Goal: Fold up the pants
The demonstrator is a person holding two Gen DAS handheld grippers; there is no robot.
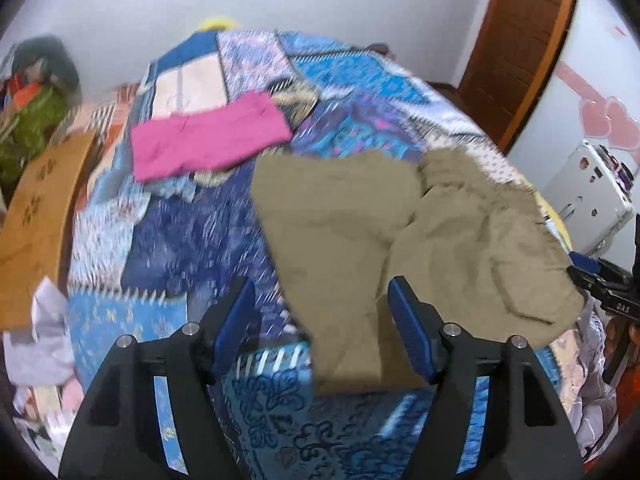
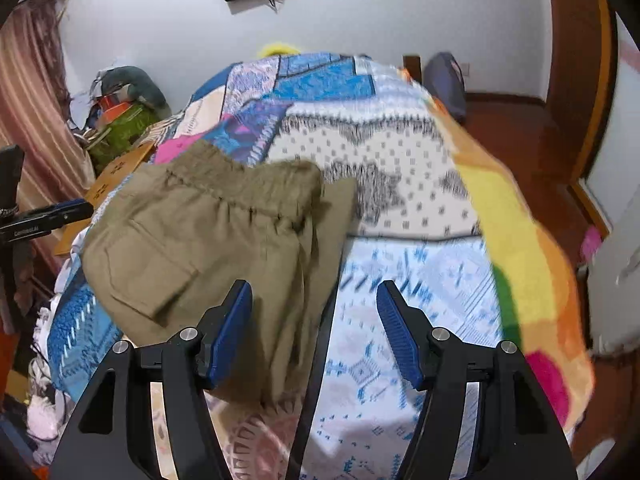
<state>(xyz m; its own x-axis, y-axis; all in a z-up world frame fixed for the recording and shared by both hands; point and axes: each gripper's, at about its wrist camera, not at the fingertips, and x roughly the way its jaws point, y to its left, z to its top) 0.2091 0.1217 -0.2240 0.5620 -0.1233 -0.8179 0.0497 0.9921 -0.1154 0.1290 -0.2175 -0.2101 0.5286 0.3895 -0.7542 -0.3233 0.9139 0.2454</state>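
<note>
You are only starting the fold, as far as I can judge. The pants point(image 1: 420, 232) are lying on the bed point(image 1: 168, 232), on top of the patterned blanket, and they are not flat. In the left view one part is going toward you as a narrow strip, and the wider part with the pocket is bunching to the right, with many wrinkles. In the right view the elastic waistband point(image 2: 240, 196) is sitting at the far side and it is rumpled. Some cloth seems to be lying over other cloth, but I cannot tell if this is a real fold or only a heap. So I think the smoothing and the folding itself are still waiting for you.

Your left tongs point(image 1: 322, 320) are standing wide and are holding nothing. The near strip of the pants is showing between the two blue pads, closer to the right pad, but the view does not show if a pad is touching the cloth.

Your right tongs point(image 2: 314, 320) are also wide and are gripping nothing. Here the pants are lying to the left and forward. Their near edge is passing by the left pad point(image 2: 232, 332) and partly into the gap, while the right pad is over bare blanket.

A pink cloth point(image 1: 208, 140) is lying farther on the bed, apart from the pants. It looks already folded.
</note>
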